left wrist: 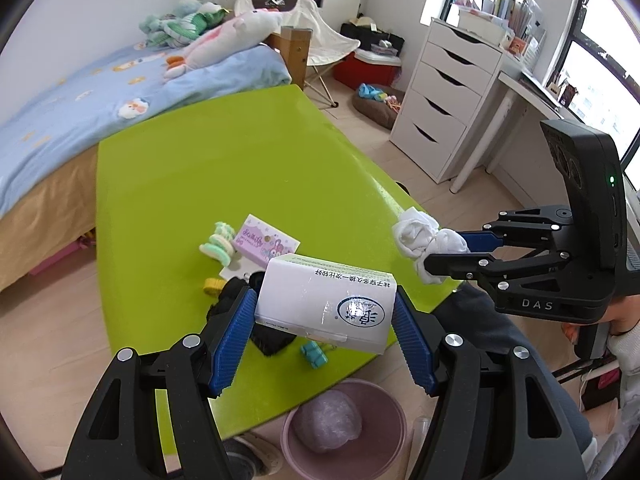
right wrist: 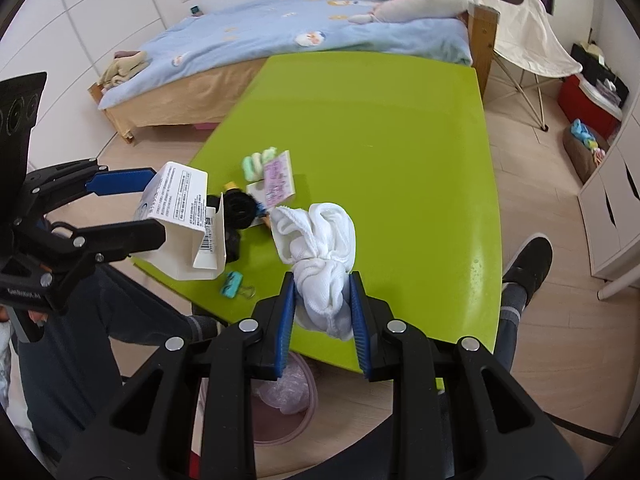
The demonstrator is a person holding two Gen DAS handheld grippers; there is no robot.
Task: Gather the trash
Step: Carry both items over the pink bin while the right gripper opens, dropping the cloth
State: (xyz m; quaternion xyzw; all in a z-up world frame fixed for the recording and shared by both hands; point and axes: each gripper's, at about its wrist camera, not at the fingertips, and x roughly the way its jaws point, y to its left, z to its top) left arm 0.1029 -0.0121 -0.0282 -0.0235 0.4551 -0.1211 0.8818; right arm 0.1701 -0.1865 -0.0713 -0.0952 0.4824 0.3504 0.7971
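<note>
White cardboard box (left wrist: pixel 326 304) pinched in my left gripper (left wrist: pixel 325 320), crumpled white cloth wad (right wrist: pixel 318 256) clamped in my right gripper (right wrist: pixel 323 312), both above the pink bin (left wrist: pixel 344 428) at lower frame, neither dropped yet; small clutter remains on the green table (left wrist: pixel 240 168).

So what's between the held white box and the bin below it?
Only the green table's near edge; otherwise nothing between the white box and the pink bin, left wrist view.

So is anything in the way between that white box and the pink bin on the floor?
Nothing visible. The left gripper holds the white box above the green table's near edge, and the pink bin sits open just below, past that edge.
</note>
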